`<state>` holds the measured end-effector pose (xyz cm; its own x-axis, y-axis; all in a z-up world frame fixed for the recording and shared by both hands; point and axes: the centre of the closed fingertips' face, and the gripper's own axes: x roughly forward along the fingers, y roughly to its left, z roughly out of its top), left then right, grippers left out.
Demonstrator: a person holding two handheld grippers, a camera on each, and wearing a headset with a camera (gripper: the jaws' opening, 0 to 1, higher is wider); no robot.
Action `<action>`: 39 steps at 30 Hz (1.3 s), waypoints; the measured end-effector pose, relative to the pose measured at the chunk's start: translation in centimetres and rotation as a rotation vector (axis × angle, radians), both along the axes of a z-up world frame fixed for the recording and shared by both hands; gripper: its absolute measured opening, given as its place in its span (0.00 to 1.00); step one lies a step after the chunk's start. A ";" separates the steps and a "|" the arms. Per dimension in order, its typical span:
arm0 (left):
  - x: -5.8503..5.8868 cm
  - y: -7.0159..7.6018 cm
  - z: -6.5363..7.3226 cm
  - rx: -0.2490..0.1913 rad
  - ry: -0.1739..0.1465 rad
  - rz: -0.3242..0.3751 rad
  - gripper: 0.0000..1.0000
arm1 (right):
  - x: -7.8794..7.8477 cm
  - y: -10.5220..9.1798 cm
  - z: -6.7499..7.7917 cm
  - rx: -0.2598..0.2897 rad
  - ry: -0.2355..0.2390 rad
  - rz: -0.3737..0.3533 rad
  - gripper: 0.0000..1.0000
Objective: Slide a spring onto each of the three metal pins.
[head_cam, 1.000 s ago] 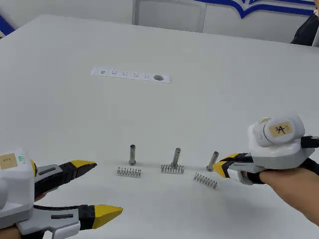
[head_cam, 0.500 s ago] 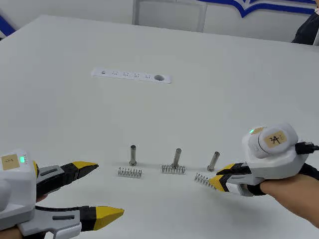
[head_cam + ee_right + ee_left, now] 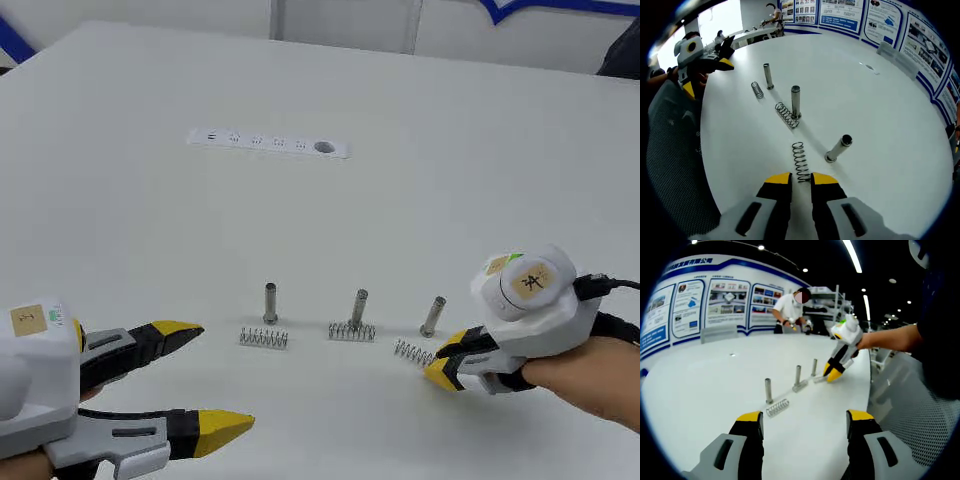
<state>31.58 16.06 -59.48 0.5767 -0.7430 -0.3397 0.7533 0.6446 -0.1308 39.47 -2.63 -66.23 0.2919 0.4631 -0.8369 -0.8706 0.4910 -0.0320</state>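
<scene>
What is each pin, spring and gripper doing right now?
Left pin: standing, no spring on.
Middle pin: standing, no spring on.
Right pin: standing, no spring on.
Left spring: lying flat.
Middle spring: lying flat by its pin.
Right spring: lying flat.
Left gripper: open, empty.
Right gripper: nearly shut around the last spring's end; pinching or not, cannot tell.

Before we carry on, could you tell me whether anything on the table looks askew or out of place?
Nothing stands out. The three pins stand upright in a row, with the springs lying beside them. The right tool is at the right spring.
</scene>
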 end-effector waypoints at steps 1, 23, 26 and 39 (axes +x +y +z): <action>0.0 0.0 -0.1 0.000 0.001 0.000 0.68 | 0.0 0.0 -0.1 -0.005 0.004 0.010 0.16; -0.9 -2.8 -1.3 0.082 0.024 -0.185 0.62 | -1.7 0.6 0.1 -0.055 0.038 0.100 0.11; -0.5 -3.5 -1.1 0.087 0.015 -0.216 0.61 | -2.1 1.0 0.4 -0.048 0.041 0.109 0.11; 0.6 -4.7 -2.4 0.114 0.033 -0.294 0.55 | -4.5 4.6 1.3 -0.030 0.045 0.234 0.11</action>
<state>32.22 11.36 -61.84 0.3298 -0.8323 -0.4456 0.9061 0.4116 -0.0980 35.01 1.93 -64.93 0.1418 0.4884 -0.8610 -0.9616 0.2746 -0.0026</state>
